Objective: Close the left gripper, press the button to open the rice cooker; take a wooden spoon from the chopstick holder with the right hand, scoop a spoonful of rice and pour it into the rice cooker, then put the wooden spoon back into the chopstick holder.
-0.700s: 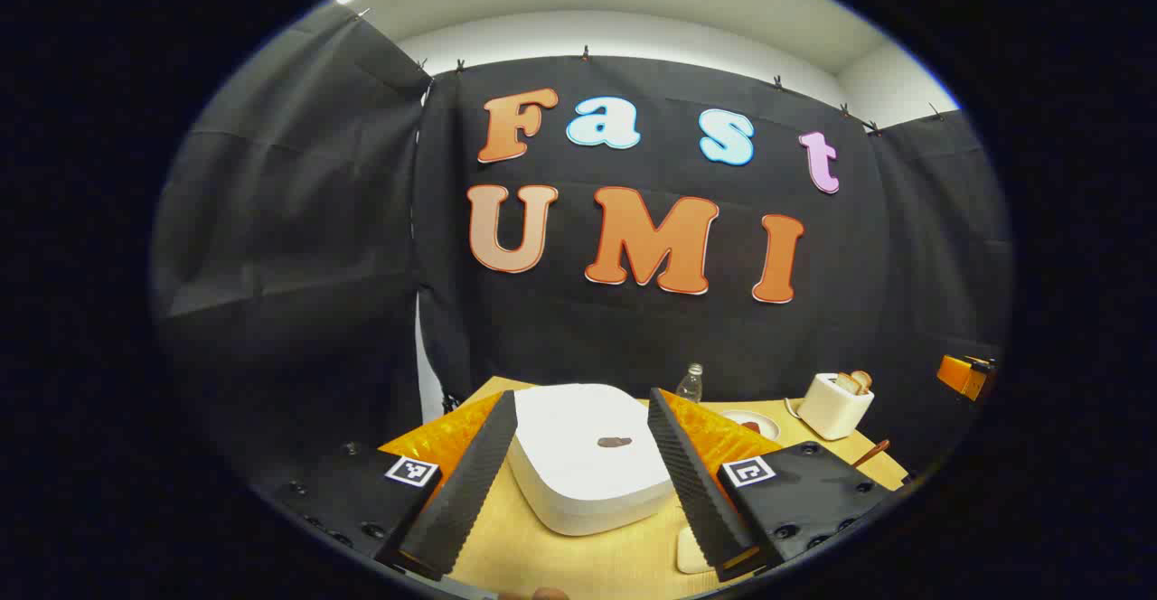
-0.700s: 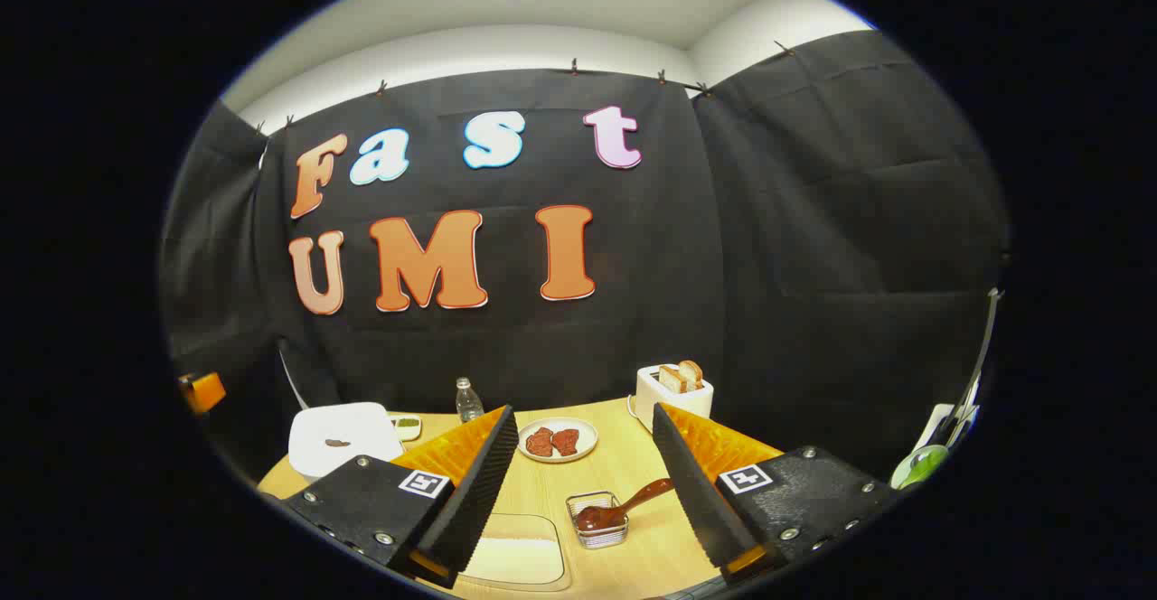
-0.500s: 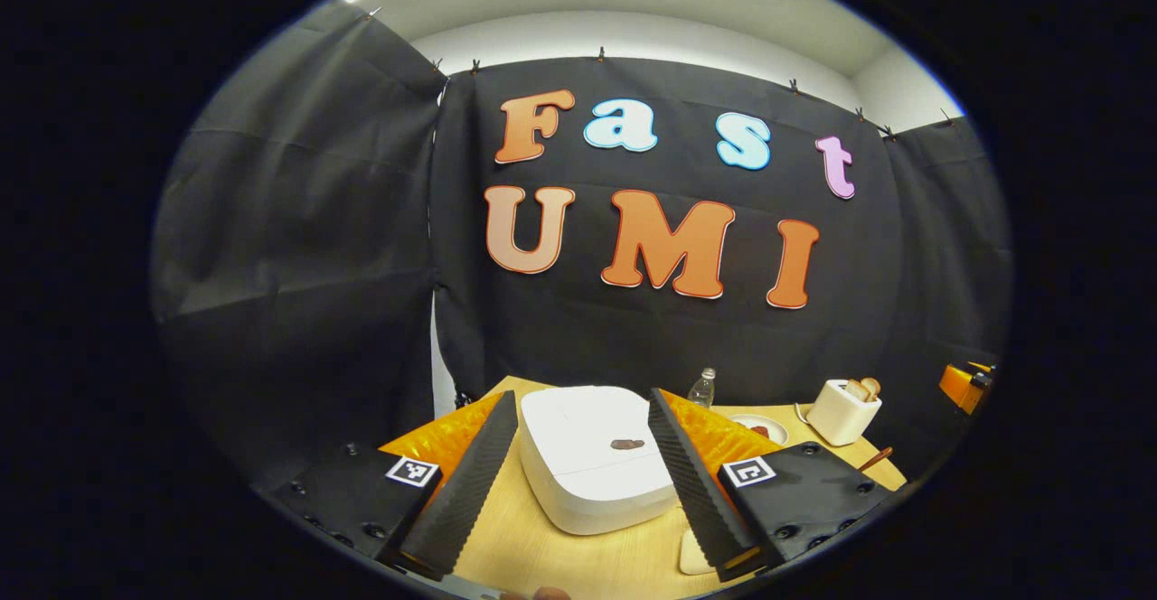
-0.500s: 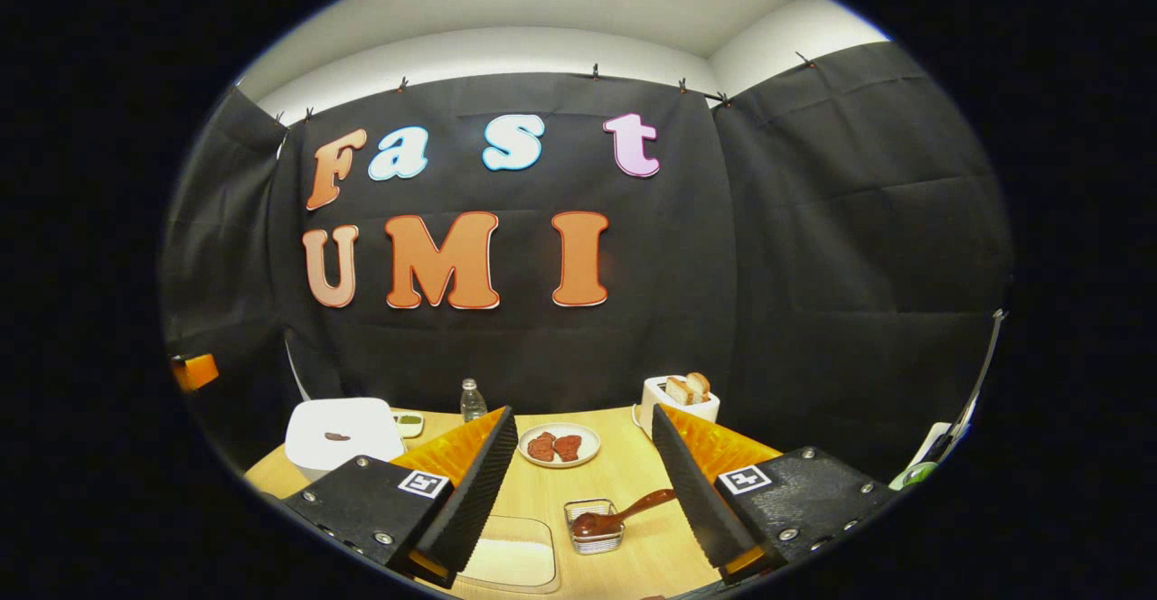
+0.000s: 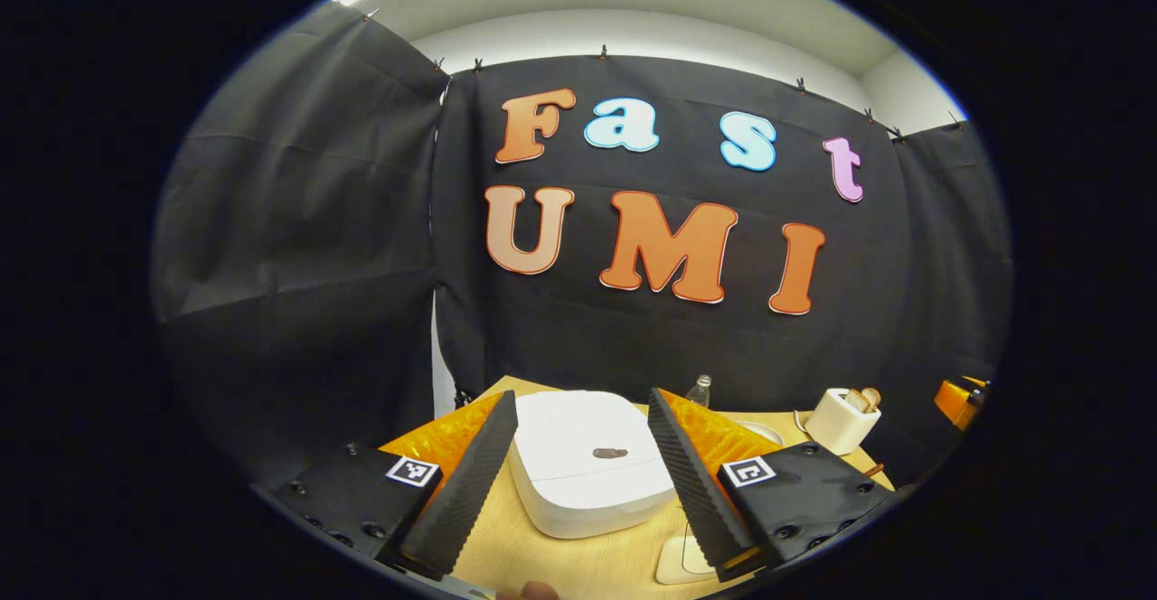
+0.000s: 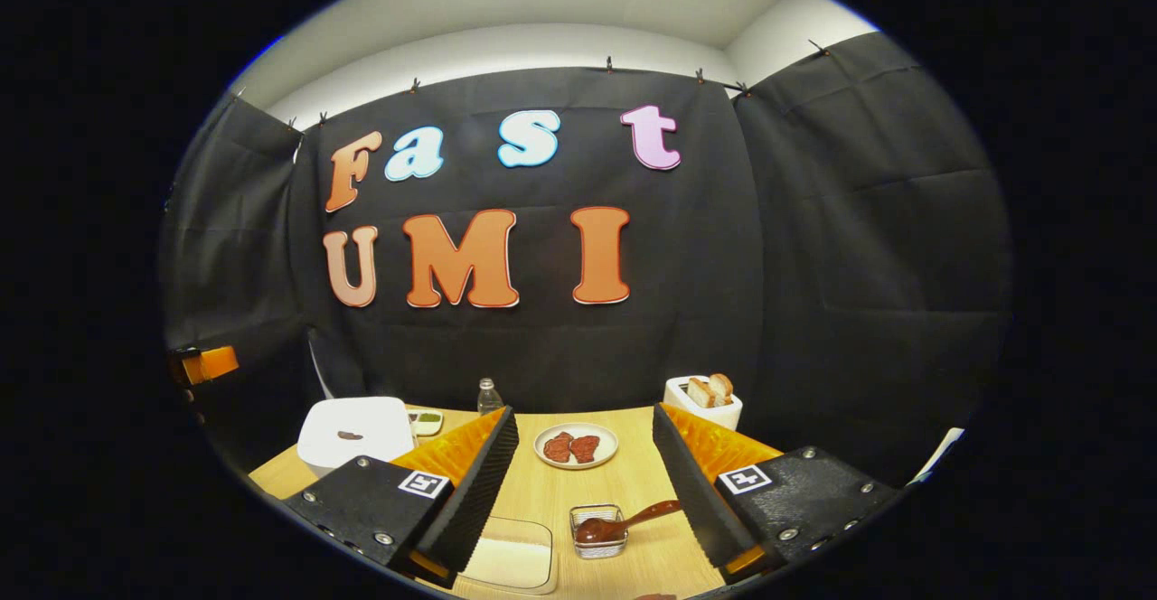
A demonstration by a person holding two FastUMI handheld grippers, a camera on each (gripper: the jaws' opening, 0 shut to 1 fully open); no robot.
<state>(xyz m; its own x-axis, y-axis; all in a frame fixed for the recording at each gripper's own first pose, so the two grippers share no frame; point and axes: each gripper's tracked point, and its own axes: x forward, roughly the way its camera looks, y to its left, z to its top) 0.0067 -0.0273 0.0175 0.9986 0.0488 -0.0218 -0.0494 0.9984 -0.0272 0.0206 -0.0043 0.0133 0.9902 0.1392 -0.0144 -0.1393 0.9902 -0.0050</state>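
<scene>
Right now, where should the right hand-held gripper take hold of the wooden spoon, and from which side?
Probably the wooden spoon by its handle, the slim end that angles up and right out of the wire chopstick holder. Its bowl lies inside the holder. Coming from above, the open right hand-held gripper could pinch the handle across its width.

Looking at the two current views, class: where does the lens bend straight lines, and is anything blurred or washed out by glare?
Left gripper view: the booth wall's top edge bows in an arc, and the white rice cooker looks sharp with soft, even light and no harsh glare. Right gripper view: the same bowing at the rim; the wooden spoon and plate are crisp, and the table shows only faint shadows.
</scene>
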